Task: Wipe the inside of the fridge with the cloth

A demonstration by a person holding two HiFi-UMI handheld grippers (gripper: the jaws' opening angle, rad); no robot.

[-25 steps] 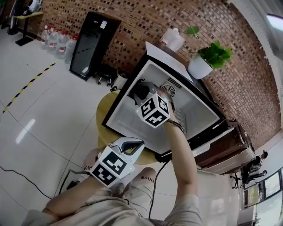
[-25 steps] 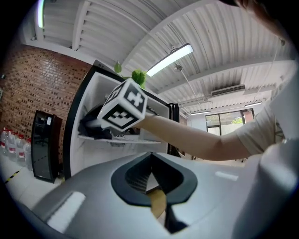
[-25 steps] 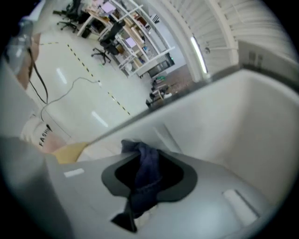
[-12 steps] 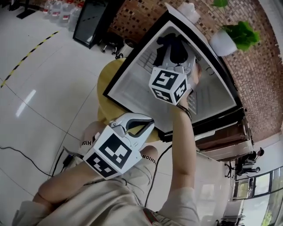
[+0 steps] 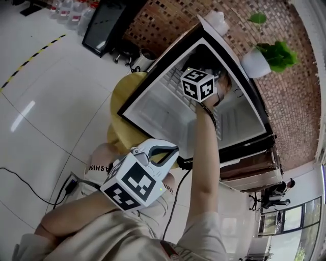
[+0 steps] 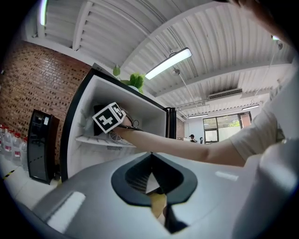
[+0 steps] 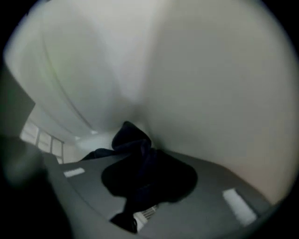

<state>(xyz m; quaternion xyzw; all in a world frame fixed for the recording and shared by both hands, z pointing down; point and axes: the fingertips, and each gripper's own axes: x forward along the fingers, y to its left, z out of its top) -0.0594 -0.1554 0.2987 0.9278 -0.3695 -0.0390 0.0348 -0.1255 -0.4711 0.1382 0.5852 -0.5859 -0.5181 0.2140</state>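
Note:
The small fridge [image 5: 153,104] stands open, showing its white inside. My right gripper [image 5: 210,71] reaches into the upper part, above the wire shelf [image 5: 216,120], and only its marker cube shows clearly from the head. In the right gripper view it [image 7: 135,156] is shut on a dark cloth [image 7: 133,140], whose bunched end lies against the white inner wall [image 7: 196,84]. My left gripper [image 5: 170,150] is held low by the person's lap, outside the fridge. Its jaws [image 6: 150,158] are shut with nothing between them.
The fridge sits on a round yellow table [image 5: 125,94]. A potted plant [image 5: 265,56] stands on top of it. A black cabinet [image 5: 104,20] leans at the brick wall, with water bottles [image 5: 61,5] beside it. A cable [image 5: 30,188] runs across the tiled floor.
My right gripper has risen with the cloth from the fridge's middle to its upper back corner. The left gripper has stayed by the lap.

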